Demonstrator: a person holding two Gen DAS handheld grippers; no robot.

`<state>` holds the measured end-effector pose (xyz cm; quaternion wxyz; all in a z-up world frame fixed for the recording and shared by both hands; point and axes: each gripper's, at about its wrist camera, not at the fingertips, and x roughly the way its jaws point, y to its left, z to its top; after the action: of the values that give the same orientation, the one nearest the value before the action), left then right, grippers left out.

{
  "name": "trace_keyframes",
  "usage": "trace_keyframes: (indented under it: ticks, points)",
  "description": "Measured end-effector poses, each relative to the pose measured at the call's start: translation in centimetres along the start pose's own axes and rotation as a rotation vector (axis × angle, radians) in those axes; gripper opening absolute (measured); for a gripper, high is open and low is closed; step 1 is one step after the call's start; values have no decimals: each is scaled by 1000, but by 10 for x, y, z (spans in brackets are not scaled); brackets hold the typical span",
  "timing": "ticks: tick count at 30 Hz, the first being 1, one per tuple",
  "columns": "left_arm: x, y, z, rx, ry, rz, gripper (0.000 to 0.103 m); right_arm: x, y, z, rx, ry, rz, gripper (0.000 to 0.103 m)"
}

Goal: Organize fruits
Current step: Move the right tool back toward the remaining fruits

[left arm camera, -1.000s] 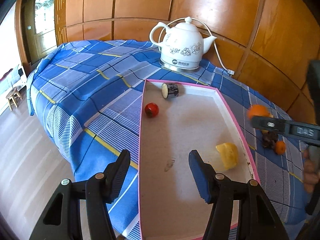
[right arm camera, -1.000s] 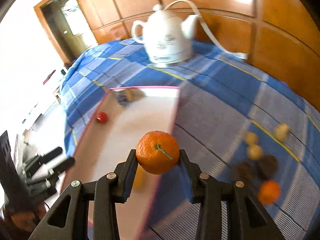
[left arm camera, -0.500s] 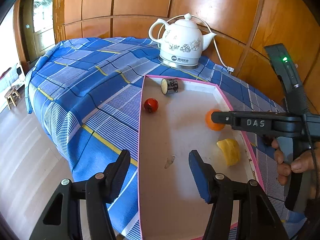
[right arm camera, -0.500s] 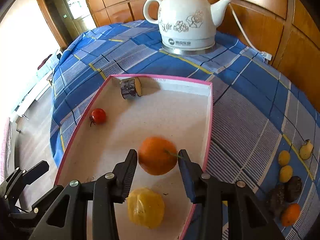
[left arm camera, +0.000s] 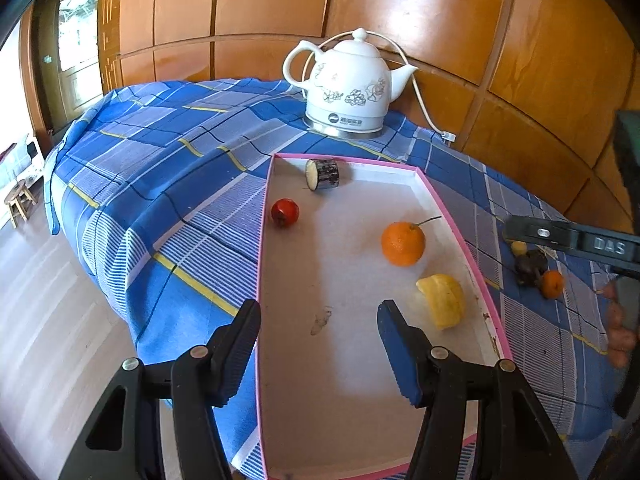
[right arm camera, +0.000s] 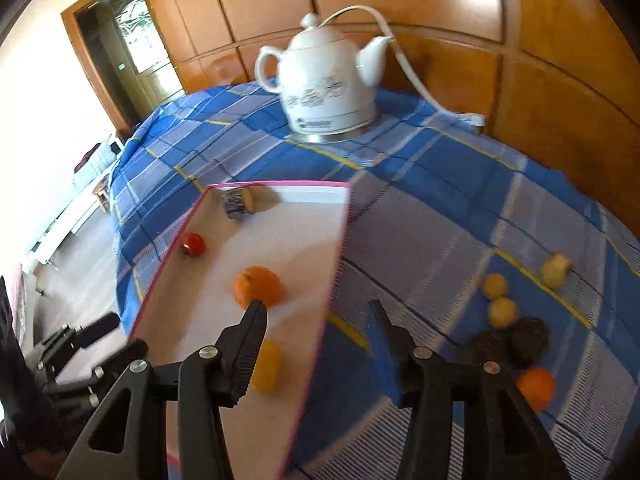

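The pink-rimmed tray (left arm camera: 448, 216) lay on the desk's blue checked cloth (left arm camera: 168, 184). Inside it the orange (left arm camera: 403, 243) sat right of centre in the left wrist view, free of both tools, with a yellow fruit piece (left arm camera: 443, 300) just below it. A small red fruit (left arm camera: 285, 212) rested by the tray's left wall and a cut eggplant chunk (left arm camera: 322, 173) near its upper edge.

The left tool (left arm camera: 318, 340) hovered over the tray's near end, jaws partly apart and holding nothing. The right tool (right arm camera: 316, 334) straddled the tray's right rim in its own blurred view, its jaws opening with no fruit between them. Lower right there, more fruit waited on the cloth: a small orange (right arm camera: 536, 388), two dark fruits (right arm camera: 530, 336) and yellow ones (right arm camera: 502, 312). A white teapot-style kettle (left arm camera: 352, 88) stood at the top.
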<state>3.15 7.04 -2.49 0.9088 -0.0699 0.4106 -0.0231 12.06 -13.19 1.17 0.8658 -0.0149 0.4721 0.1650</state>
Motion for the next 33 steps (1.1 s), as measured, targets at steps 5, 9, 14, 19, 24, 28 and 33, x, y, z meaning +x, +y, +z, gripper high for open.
trace_keyframes:
  ticks: [5,9,14,19,24,28,33]
  points:
    - [0,-6,2,11,-3,-9,61,-35,-51,-16,64,-23,-72,51]
    - [0,-14,3,33,-1,-22,61,-65,-106,-33,160,-35,-159,51]
    - [-3,-32,4,81,-1,-49,61,-88,-163,-54,265,-25,-261,51]
    - [-5,-56,5,149,6,-84,61,-94,-203,-76,349,-12,-328,51]
    - [-6,-83,8,223,9,-124,61,-88,-236,-99,499,15,-336,51]
    - [1,-108,13,269,40,-171,61,-91,-238,-97,494,-4,-335,51]
    - [13,-142,27,307,93,-268,51,-91,-231,-94,484,-8,-300,51]
